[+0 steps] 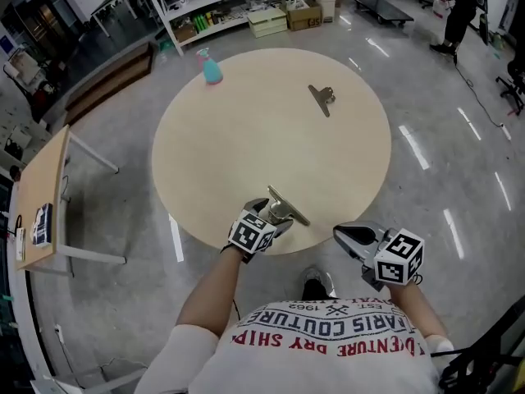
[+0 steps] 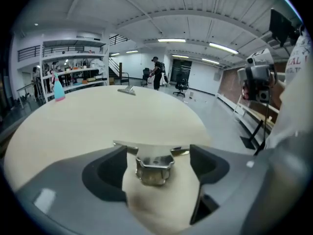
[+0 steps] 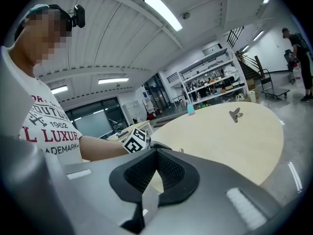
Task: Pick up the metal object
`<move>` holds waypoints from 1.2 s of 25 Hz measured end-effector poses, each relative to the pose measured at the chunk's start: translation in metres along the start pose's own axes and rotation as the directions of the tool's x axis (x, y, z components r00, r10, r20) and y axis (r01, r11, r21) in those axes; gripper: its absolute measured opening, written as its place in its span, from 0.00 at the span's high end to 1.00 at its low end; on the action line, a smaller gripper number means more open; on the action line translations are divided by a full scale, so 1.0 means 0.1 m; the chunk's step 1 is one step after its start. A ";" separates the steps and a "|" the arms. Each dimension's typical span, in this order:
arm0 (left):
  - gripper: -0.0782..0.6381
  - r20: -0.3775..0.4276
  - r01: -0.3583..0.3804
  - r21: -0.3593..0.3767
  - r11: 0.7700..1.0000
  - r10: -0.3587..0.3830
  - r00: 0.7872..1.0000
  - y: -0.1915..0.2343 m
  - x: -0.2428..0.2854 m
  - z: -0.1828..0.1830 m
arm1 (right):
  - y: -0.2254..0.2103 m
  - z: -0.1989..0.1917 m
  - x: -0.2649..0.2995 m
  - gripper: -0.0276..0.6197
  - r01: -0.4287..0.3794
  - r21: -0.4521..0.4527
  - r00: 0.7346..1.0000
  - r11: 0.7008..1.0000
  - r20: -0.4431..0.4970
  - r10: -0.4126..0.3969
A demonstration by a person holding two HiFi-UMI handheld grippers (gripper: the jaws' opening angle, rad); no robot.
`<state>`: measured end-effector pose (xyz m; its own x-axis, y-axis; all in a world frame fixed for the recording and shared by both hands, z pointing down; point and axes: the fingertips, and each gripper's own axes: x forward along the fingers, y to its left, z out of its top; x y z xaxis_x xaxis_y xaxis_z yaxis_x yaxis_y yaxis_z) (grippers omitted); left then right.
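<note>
The near clip [image 1: 285,208] lies at the front edge of the round surface [image 1: 246,138]. Its long straight bar runs diagonally in the head view, from upper left to lower right, and its rounded handle points back toward the person. In the left gripper view that bar lies crosswise and the handle faces the camera.

There are two metal clips in all: this one and a far clip [image 1: 323,98] well apart from it on the right part of the surface. There is also one blue spray bottle [image 1: 211,66], near the far rim.

The left gripper [image 1: 277,214] stands wide open with the near clip's handle between its jaws, neither pad touching it. The bare left forearm [image 1: 215,290] reaches forward to the edge. The right gripper [image 1: 349,236] is closed with nothing in it. It is held just off the surface edge, over the floor, with its tip turned leftward toward the other gripper.
</note>
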<state>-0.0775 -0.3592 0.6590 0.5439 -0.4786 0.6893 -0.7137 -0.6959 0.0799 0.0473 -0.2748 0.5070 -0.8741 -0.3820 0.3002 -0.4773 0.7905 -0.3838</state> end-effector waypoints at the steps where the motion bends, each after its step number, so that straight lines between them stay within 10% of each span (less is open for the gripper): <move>1: 0.35 -0.012 0.010 -0.007 1.000 -0.010 1.000 0.01 0.06 -0.04 | -0.04 -0.01 0.00 0.96 0.004 0.007 1.000 1.000 -0.004 -0.004; 19: 0.49 -0.063 -0.026 0.054 0.998 0.030 0.998 0.03 0.31 -0.19 | -0.20 -0.17 -0.02 0.96 0.025 0.055 0.999 0.998 -0.039 -0.023; 30: 0.49 0.265 0.097 -0.002 0.995 -0.094 0.960 -0.55 -0.71 0.63 | 0.07 0.08 -0.06 0.96 -0.003 -0.010 0.999 1.000 0.033 0.004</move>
<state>-0.0492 -0.3200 0.5603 0.7058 -0.5363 0.4628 -0.6580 -0.7384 0.1477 0.0481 -0.2707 0.4953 -0.8784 -0.3944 0.2699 -0.4733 0.7965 -0.3762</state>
